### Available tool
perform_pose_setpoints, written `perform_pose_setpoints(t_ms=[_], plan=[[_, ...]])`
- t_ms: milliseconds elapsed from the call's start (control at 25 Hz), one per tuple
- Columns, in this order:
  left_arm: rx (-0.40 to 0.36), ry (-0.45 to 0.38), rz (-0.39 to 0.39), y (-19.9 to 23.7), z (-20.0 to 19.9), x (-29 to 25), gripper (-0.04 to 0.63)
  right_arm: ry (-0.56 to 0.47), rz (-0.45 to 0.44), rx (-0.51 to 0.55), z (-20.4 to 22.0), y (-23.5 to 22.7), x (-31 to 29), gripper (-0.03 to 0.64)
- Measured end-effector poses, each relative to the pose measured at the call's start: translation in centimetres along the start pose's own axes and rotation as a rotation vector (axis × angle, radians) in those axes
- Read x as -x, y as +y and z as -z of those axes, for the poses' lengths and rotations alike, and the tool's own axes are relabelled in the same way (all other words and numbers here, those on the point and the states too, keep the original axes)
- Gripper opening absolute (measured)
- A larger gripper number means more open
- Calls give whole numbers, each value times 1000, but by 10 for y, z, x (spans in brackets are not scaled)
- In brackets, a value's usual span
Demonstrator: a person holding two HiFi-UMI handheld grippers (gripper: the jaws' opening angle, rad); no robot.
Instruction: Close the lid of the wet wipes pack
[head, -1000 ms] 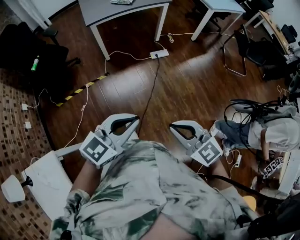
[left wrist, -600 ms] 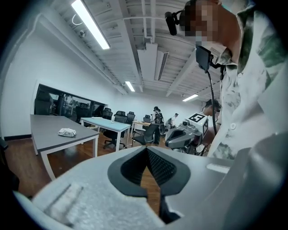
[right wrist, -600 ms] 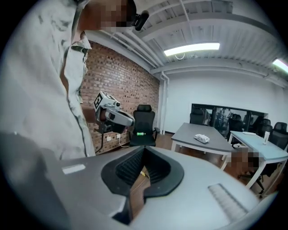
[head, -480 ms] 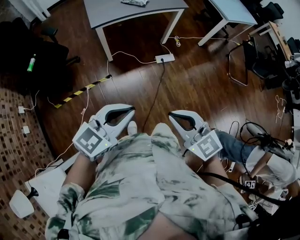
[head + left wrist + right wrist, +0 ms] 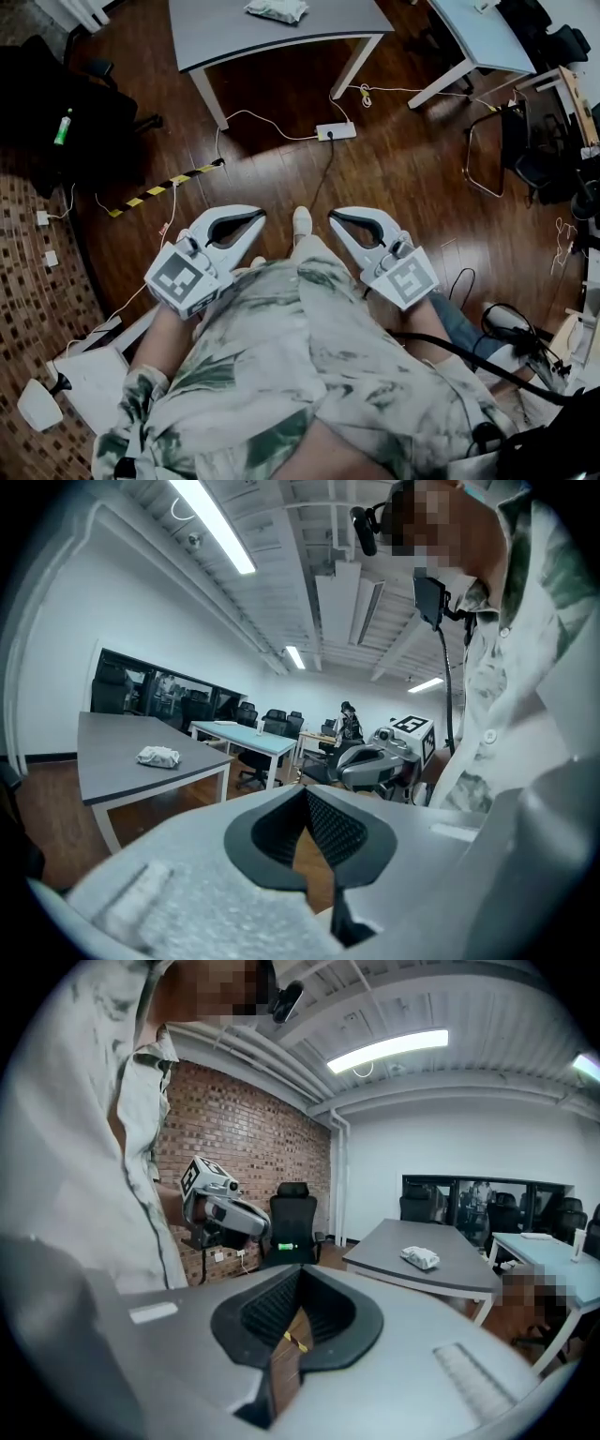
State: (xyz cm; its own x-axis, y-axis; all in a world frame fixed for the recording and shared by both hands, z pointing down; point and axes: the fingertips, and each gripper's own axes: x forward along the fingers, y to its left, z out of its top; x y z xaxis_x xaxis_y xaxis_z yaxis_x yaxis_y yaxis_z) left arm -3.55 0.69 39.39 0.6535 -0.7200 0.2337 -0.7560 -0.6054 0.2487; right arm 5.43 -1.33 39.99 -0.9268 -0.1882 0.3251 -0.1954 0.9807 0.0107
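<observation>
The wet wipes pack (image 5: 276, 10), white and crumpled, lies on a grey table (image 5: 234, 37) at the top of the head view, far from both grippers. It also shows small in the left gripper view (image 5: 157, 756) and the right gripper view (image 5: 419, 1257). My left gripper (image 5: 260, 217) and right gripper (image 5: 334, 217) are held close to the person's patterned shirt, above the wooden floor. Both are shut and hold nothing, tips meeting (image 5: 306, 791) (image 5: 300, 1269). I cannot tell how the pack's lid stands from here.
A power strip (image 5: 336, 131) with trailing cables lies on the floor before the table. A black chair (image 5: 56, 103) stands at left, near yellow-black tape (image 5: 169, 178). A light blue table (image 5: 478, 37) and a chair (image 5: 534, 141) are at right. A shoe (image 5: 301, 221) shows between the grippers.
The person has stepped toward the grey table, so the table and the pack have come further into view. Both grippers stay shut and close to the body.
</observation>
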Motion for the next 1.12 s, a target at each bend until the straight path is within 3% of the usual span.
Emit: perform_pose_setpoints(t_ms=[240,440,640,880,1120], plan=[[-27,-6,-56,29,-43,-62,2,-24,-73,62,-7,-83,-7,8],[-42,-11,-104,52,-62,-101,3,-4,-94,14,9,-142,-13,8],[-22,5,-143,75,-64,-111,3,1,-115,-15,14,-173,-33,8],[6,2,-167,138,-63,-118,3,23,-118,3,13,-218,-79,8],[-3,-17,-139,216,-86,-127,2,62,-86,6,2,-265,-137,8]])
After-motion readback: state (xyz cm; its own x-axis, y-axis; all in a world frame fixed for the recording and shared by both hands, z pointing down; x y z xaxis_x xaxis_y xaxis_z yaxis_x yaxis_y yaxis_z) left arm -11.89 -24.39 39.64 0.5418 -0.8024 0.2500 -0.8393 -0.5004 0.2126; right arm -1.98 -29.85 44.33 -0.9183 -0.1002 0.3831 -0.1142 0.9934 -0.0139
